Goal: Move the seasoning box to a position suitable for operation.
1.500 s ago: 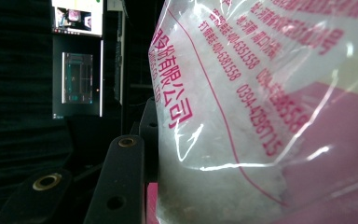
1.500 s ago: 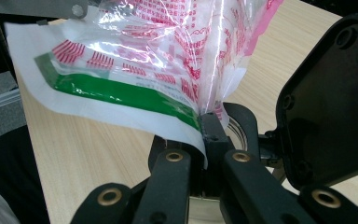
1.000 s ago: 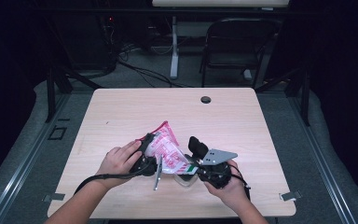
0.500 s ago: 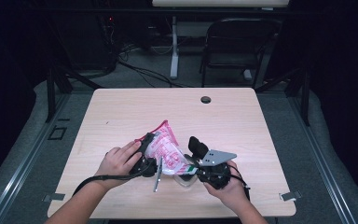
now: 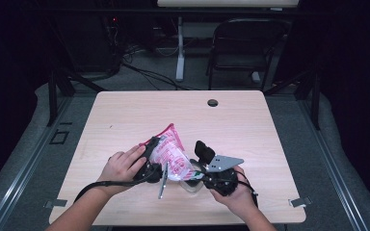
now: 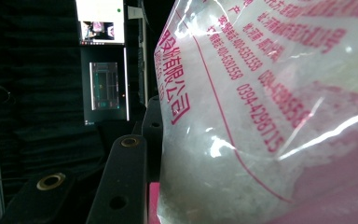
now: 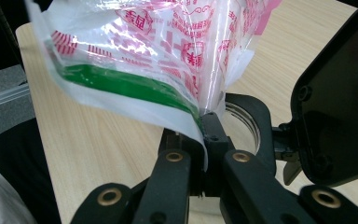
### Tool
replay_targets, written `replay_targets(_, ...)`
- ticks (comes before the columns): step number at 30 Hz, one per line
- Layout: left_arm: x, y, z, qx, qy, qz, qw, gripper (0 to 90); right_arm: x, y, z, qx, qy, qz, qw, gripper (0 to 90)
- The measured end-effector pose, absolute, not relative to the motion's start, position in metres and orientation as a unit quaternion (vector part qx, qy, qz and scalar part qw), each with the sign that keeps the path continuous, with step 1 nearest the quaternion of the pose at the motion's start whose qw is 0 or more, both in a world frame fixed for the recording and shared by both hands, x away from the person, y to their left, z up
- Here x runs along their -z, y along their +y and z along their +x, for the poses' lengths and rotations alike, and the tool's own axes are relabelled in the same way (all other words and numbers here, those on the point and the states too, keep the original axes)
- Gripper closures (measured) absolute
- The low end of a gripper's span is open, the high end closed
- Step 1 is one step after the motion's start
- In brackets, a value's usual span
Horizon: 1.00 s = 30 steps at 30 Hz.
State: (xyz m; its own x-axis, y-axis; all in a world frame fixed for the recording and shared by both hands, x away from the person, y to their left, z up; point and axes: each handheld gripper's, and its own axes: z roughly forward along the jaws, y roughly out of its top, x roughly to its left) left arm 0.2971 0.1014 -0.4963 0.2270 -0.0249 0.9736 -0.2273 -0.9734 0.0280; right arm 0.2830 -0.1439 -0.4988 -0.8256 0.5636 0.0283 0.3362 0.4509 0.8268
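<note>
Closest in the right gripper view, right gripper with its two black jaws pressed together on the white lower edge of a clear plastic bag printed in red, a green band running along the bag just above the pinch; bag rising up and away from the jaws, tilted over the wooden table. Just behind the closed jaws, a clear round jar rim, and beside it to the right the black body of the left gripper. In the left gripper view, left gripper's own black jaws at the lower left, the bag lying right against one of them, red print close to the lens; grip on the bag not clear from here, so cannot tell whether these jaws press it. Seen from the high view, both hands at the near edge of the table, left gripper and right gripper either side of the pink-and-clear bag, held up between them. Farther off on the table, a small dark round hole near the far edge; beyond that, a chair on a dark floor
</note>
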Motion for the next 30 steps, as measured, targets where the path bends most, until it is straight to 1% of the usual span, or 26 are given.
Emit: replay_targets(30,0.4938,0.0996,0.2958,-0.62,-0.084,0.776,0.083,67.6,0.5002,-0.144,0.2828,-0.449,0.844,0.267,0.122,90.0)
